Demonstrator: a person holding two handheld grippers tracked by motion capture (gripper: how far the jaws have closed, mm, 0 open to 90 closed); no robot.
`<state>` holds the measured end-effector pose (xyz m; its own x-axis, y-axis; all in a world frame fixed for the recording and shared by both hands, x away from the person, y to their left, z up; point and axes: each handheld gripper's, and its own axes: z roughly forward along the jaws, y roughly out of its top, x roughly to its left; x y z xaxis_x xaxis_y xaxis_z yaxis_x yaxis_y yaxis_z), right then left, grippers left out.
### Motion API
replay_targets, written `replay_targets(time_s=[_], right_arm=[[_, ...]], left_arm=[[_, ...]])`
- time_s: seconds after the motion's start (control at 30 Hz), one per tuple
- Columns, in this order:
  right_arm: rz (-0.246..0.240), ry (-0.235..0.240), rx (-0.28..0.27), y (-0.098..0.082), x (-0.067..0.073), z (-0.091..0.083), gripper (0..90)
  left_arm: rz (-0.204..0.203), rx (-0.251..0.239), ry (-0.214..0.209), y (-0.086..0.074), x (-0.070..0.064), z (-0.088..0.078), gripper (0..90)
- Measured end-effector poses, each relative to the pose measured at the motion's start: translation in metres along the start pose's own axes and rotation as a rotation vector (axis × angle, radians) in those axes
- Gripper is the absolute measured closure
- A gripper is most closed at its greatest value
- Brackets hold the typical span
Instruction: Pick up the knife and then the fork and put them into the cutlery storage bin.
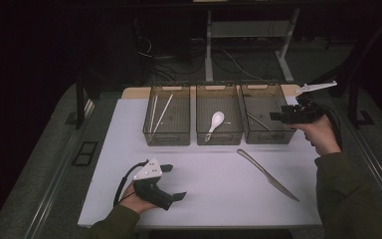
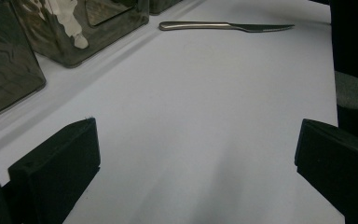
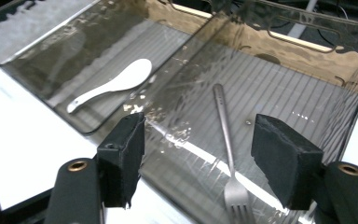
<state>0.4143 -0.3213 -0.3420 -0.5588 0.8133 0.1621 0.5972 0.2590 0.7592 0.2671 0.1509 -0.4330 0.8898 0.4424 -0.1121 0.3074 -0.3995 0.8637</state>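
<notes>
A metal knife lies flat on the white table, right of centre. Three clear bins stand in a row at the back. The left bin holds chopsticks, the middle bin a white spoon, the right bin a metal fork. My left gripper rests low at the table's front left, open and holding nothing. My right gripper hangs open over the right bin's near right edge, above the fork.
Bare white tabletop lies between the left gripper and the knife. Table legs and cables stand in the dark behind the bins. Grey floor borders the table on both sides.
</notes>
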Motion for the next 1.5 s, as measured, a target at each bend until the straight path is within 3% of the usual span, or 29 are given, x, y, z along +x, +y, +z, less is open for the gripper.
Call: replay_targets(time_s=[0.33, 0.8, 1.1, 1.5], right_arm=[[-0.002, 0.055, -0.028, -0.014, 0.020, -0.023, 28.1], [-0.037, 0.096, -0.033, -0.053, 0.044, -0.031, 26.6], [-0.063, 0.090, -0.004, -0.074, 0.056, -0.036, 26.9], [-0.097, 0.092, 0.073, -0.100, 0.072, -0.026, 31.1]], left_arm=[[0.000, 0.000, 0.001, 0.000, 0.000, 0.000, 0.0], [0.000, -0.001, 0.002, 0.000, 0.000, 0.000, 0.0], [0.001, -0.001, -0.002, 0.000, 0.000, 0.000, 0.0], [0.005, 0.000, 0.003, 0.000, -0.001, 0.000, 0.0]])
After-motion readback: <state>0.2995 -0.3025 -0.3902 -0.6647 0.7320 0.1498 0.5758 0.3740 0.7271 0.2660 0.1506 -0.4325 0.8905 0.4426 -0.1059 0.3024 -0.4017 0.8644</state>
